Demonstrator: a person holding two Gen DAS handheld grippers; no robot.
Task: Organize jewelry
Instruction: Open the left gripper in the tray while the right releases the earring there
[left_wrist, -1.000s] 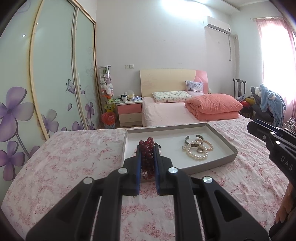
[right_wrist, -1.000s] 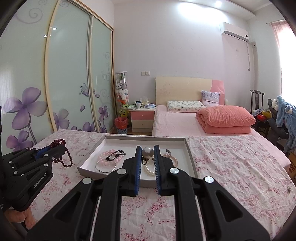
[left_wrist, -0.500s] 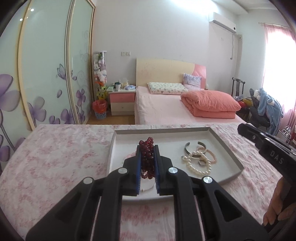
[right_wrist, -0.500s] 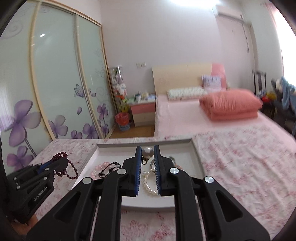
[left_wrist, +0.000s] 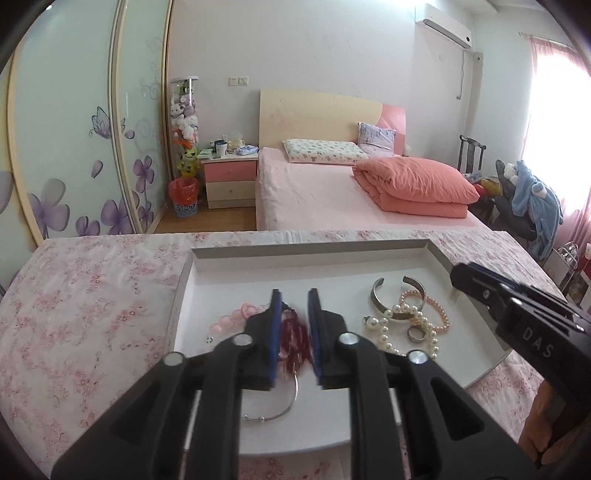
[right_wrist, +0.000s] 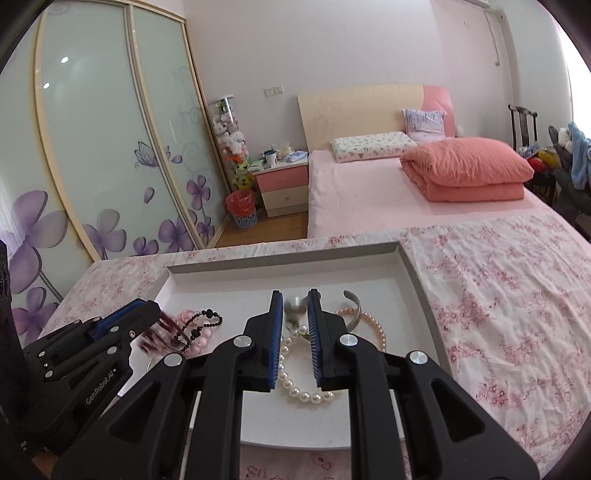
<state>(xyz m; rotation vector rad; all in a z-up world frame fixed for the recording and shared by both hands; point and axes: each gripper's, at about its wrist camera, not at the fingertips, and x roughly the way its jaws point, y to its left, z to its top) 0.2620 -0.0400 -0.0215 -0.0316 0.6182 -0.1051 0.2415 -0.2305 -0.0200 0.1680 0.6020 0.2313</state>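
A grey tray (left_wrist: 310, 248) (right_wrist: 280, 264) lies on the floral bedspread. My left gripper (left_wrist: 293, 295) is open over the tray's left part; a dark red bead bracelet (left_wrist: 293, 341), blurred, is between and below its fingers, apart from the pads. It shows blurred by that gripper in the right wrist view (right_wrist: 159, 334). My right gripper (right_wrist: 295, 297) is shut on a silvery bead (right_wrist: 294, 303) over the tray's right part. In the tray lie a pearl necklace (left_wrist: 406, 332) (right_wrist: 295, 387), a metal cuff (left_wrist: 388, 301), a ring (left_wrist: 417, 334), pink beads (left_wrist: 232, 317) and a silver bangle (left_wrist: 273, 413).
A black bead bracelet (right_wrist: 205, 321) lies on the pink beads. The floral bedspread (right_wrist: 517, 314) spreads around the tray. Beyond it are a second bed (left_wrist: 332, 199) with an orange quilt (left_wrist: 417, 188), a nightstand (left_wrist: 231, 181) and sliding wardrobe doors (left_wrist: 74, 129).
My left gripper moved forward and down over the tray and opened; the red bracelet has slipped down from its pads. My right gripper came lower over the pearls, still shut on the bead.
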